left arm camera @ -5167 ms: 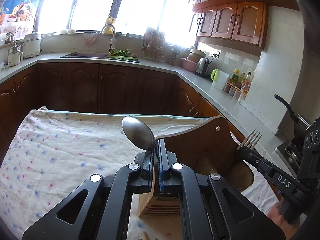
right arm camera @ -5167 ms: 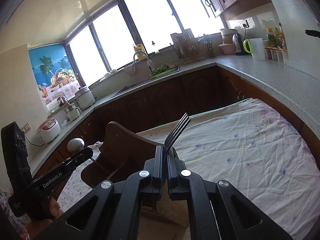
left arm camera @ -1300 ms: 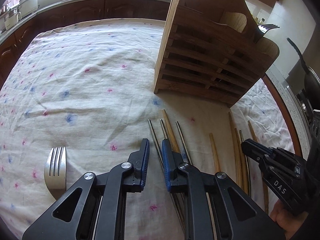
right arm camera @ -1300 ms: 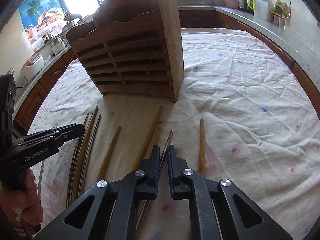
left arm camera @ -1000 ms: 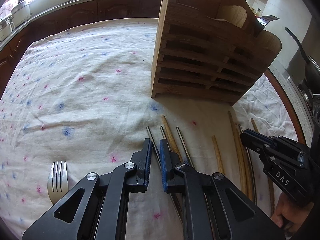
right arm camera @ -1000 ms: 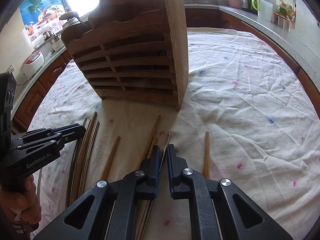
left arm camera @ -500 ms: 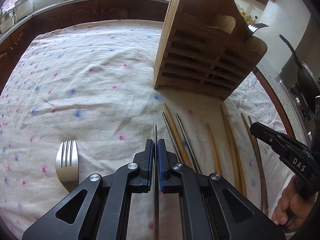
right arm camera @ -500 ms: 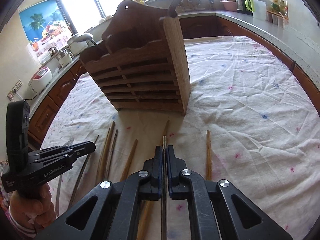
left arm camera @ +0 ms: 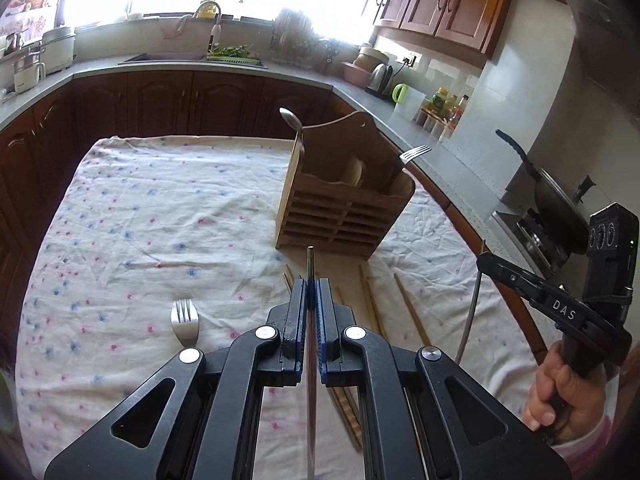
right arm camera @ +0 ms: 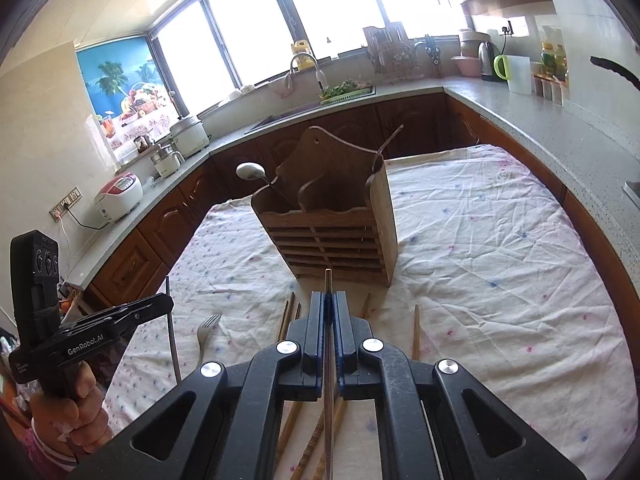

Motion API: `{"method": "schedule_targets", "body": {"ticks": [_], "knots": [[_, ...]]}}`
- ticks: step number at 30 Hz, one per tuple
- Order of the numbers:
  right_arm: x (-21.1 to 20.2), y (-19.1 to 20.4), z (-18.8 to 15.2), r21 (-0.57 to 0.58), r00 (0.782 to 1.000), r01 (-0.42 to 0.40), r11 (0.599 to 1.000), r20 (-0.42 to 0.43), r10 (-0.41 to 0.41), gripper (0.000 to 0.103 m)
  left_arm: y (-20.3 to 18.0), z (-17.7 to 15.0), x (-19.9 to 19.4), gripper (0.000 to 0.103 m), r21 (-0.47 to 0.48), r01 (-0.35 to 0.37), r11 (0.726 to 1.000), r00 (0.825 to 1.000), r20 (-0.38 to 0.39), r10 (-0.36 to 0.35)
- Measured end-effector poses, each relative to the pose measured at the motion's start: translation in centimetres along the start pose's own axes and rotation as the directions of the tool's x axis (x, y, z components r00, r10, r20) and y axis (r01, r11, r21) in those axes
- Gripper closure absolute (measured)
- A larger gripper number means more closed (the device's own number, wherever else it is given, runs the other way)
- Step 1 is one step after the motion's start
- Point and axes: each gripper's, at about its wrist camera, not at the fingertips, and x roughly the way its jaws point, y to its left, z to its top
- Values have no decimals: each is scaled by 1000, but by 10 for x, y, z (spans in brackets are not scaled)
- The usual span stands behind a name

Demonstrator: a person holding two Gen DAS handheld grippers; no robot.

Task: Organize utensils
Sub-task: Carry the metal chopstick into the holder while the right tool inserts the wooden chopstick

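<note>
A wooden utensil holder [left arm camera: 344,204] [right arm camera: 332,224] stands on the floral cloth, with a spoon [left arm camera: 292,122] [right arm camera: 250,171] and a fork [left arm camera: 414,154] standing in it. My left gripper [left arm camera: 310,286] is shut on a metal chopstick [left arm camera: 310,258], lifted above the cloth. My right gripper [right arm camera: 329,298] is shut on another metal chopstick [right arm camera: 328,278], also lifted. Each gripper shows in the other's view, the left gripper [right arm camera: 160,304] and the right gripper [left arm camera: 486,262]. Several wooden chopsticks [left arm camera: 410,306] [right arm camera: 416,330] and a fork [left arm camera: 184,318] [right arm camera: 206,330] lie on the cloth.
The clothed table [left arm camera: 140,208] is ringed by kitchen counters [right arm camera: 532,116]. A sink [left arm camera: 172,58], kettle [left arm camera: 380,76], rice cooker [right arm camera: 120,194] and a wok on the stove [left arm camera: 556,200] stand around.
Both grippers closed on metal chopsticks lying on the cloth and lifted them up and back. The holder now looks farther away and the view has tilted up.
</note>
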Motion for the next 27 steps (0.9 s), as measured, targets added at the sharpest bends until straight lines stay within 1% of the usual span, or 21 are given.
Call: {"method": "schedule_targets", "body": {"ticks": [4, 8, 16, 21, 27], "knots": [[-21, 5, 9, -9, 999, -6, 1000, 53, 7, 99, -3, 4, -26, 99, 5, 13, 1000, 999, 52, -13], [-36, 8, 19, -17, 995, -7, 1000, 101, 9, 99, -7, 10, -42, 99, 11, 16, 1000, 995, 94, -17], [-41, 5, 34, -7, 989, -14, 1000, 145, 15, 99, -10, 23, -48, 99, 10, 20, 1000, 990, 136, -21], [-41, 1, 46, 2, 985, -14, 1000, 175, 14, 99, -15, 36, -50, 99, 25, 21, 999, 987, 161, -24], [-43, -3, 74, 14, 970, -11, 1000, 241, 7, 99, -21, 65, -50, 99, 29, 29, 999, 978, 206, -34]]}}
